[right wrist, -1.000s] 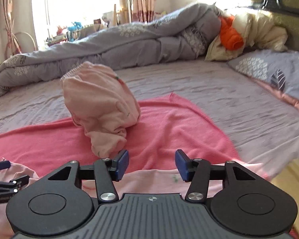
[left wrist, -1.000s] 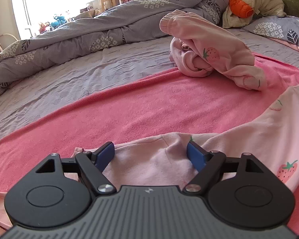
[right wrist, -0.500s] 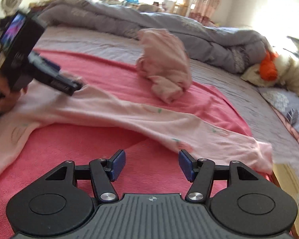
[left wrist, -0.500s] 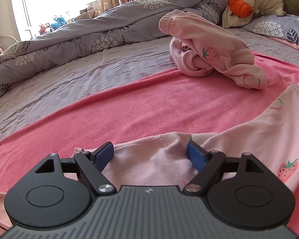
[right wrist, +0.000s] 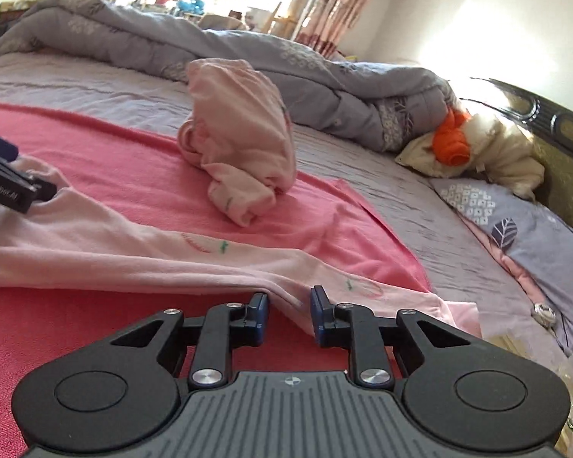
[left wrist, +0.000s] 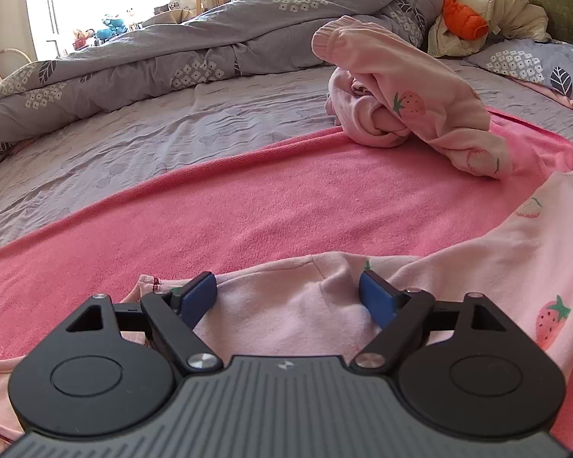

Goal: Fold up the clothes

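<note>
On the red towel [right wrist: 133, 160], the pink strawberry-print trousers [left wrist: 294, 313] lie spread under the wide-open left gripper [left wrist: 288, 294], while the right gripper [right wrist: 288, 315], half-closed, straddles a leg fold without yet pinching it.

White lettering, roughly "GenRobotAI", partly blurred, on the left gripper [right wrist: 38, 191] body in right wrist view

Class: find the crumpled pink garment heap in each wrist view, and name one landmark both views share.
Left wrist view: crumpled pink garment heap, upper right, on the red blanket's far edge.
Right wrist view: heap at upper centre, on the same blanket.
Shared landmark: orange cloth by the headboard.
</note>
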A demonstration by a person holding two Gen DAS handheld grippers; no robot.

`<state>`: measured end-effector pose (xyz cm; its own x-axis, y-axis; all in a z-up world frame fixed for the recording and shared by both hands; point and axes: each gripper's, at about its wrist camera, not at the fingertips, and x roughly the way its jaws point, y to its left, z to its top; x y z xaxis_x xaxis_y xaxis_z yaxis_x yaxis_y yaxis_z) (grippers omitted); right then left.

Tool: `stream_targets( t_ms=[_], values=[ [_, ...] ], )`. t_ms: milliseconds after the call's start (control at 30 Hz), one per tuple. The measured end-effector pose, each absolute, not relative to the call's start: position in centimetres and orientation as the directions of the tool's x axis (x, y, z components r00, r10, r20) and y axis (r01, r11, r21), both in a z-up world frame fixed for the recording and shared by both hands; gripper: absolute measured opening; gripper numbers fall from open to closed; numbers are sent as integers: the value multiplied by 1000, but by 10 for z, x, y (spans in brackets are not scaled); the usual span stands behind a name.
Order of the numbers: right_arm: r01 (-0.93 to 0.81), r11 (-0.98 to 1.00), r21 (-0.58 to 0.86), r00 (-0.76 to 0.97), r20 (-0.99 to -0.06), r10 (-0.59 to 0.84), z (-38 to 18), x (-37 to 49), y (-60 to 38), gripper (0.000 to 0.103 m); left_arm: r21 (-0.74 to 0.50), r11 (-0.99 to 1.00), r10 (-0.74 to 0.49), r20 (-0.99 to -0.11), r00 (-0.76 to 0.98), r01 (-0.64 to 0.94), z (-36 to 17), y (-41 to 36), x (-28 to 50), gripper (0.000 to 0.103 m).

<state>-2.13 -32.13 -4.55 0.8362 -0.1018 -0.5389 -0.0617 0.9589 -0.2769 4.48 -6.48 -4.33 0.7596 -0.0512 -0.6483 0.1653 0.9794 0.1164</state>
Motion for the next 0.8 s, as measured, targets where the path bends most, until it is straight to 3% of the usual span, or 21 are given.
stream_targets(
  t_ms=[33,233,333,533,600,633,800],
  values=[
    [-45,969,-244,833,-544,-98,-42,-23,-329,38,117,979,-51,-648,760,165,-43,-65,45,85],
    [-121,940,-318,850,-523,-67,-43,-53,-315,39,121,979,-48,-648,760,164,-44,-65,45,85],
    [-161,919,-360,858,-512,-50,-45,-68,-306,48,122,979,-47,-648,760,164,-44,-65,45,85],
    [-363,701,-614,865,-501,8,-69,-65,-248,51,120,979,-48,-649,759,165,-44,-65,45,85],
    [-368,601,-710,878,-478,-27,-83,-58,-238,39,119,979,-49,-649,759,165,-44,-65,45,85],
    [-367,567,-737,880,-473,-46,-88,-55,-236,11,117,979,-50,-650,758,165,-44,-64,45,85],
    [-359,477,-802,887,-452,-92,-100,-54,-248,7,117,979,-51,-650,758,166,-44,-65,45,85]
  ],
)
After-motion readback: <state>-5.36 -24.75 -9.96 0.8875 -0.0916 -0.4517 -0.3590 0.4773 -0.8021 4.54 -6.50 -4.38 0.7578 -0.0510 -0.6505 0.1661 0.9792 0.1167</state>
